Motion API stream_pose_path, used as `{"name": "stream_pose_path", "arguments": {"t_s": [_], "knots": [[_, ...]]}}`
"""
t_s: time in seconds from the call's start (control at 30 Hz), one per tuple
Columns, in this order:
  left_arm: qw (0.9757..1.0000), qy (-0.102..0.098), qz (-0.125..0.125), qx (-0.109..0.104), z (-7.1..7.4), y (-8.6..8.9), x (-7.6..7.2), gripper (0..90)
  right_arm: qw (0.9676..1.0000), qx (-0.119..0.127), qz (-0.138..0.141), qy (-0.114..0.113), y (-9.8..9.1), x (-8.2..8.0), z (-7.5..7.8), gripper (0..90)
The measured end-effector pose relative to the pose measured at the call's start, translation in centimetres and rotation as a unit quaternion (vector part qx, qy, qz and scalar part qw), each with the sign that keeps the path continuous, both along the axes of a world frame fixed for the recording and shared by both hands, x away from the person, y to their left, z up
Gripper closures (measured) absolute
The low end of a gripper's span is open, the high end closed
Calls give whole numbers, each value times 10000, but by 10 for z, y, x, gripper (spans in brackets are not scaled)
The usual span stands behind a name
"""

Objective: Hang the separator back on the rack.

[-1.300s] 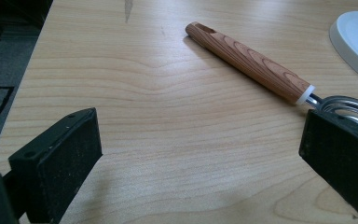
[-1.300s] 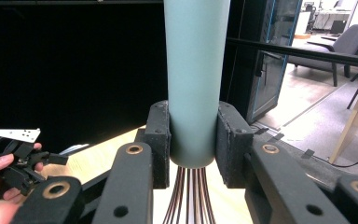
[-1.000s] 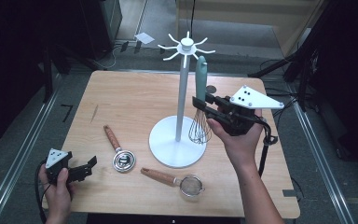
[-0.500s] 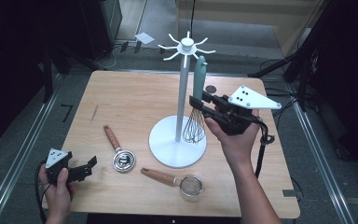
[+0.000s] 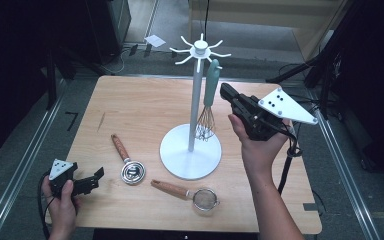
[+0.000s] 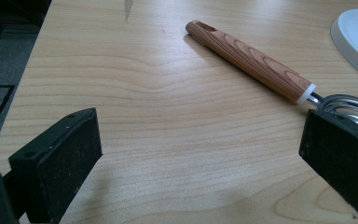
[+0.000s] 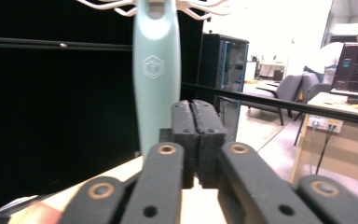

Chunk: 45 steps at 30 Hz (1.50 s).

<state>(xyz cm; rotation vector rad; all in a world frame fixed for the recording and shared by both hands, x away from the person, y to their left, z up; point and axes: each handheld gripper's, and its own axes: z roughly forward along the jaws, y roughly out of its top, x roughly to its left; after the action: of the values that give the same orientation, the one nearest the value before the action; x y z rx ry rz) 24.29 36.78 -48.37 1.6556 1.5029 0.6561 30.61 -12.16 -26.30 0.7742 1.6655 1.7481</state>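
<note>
**Whisk on the rack, right jaws pressed together beside it**

We list first the wire whisk with the pale green handle (image 5: 210,95): it hangs upright from one prong of the white utensil rack with a round base and a crown of spokes (image 5: 192,155), its handle top at the prong and its wire head low beside the pole, above the base. In the right gripper view the same handle (image 7: 157,74) stands just beyond the jaw tips, slightly left of them.

Right gripper (image 5: 226,92): held in the right hand (image 5: 257,147) just right of the whisk handle, at about its height, jaws pointing toward it. Its jaws have just been closing; they are now pressed flat together with nothing between them, and the handle is outside them.

Left gripper (image 5: 99,173): held in the left hand (image 5: 62,202) low at the near left corner of the light wooden table (image 5: 145,102). Its jaws stand spread wide over bare wood and pinch nothing.

Further items on the table:
- a metal measuring spoon with a brown wooden handle (image 5: 125,159), lying flat between the left gripper and the rack base; in the left gripper view its handle (image 6: 251,60) lies ahead, its bowl partly behind the right-hand jaw
- a small mesh strainer with a brown wooden handle (image 5: 187,194), lying flat near the front edge, just in front of the rack base
</note>
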Motion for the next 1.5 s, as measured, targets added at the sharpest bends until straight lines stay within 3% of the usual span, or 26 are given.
{"name": "stream_pose_path", "arguments": {"t_s": [0.17,0.37,0.53,0.8,1.5], "knots": [[10000,17,-5,-8,0,0,0,0,9999,-40,-89,38,5,5,1,900],[10000,20,-14,-6,0,0,1,0,9995,84,-310,-7,6,18,8,900],[10000,34,-20,-3,0,0,1,0,9998,-52,-139,-144,13,18,14,900],[10000,38,-18,-12,0,0,1,0,9998,-103,-6,-178,16,14,15,900],[10000,31,-25,-24,0,0,1,0,9990,-221,114,-360,35,-2,19,900]]}}
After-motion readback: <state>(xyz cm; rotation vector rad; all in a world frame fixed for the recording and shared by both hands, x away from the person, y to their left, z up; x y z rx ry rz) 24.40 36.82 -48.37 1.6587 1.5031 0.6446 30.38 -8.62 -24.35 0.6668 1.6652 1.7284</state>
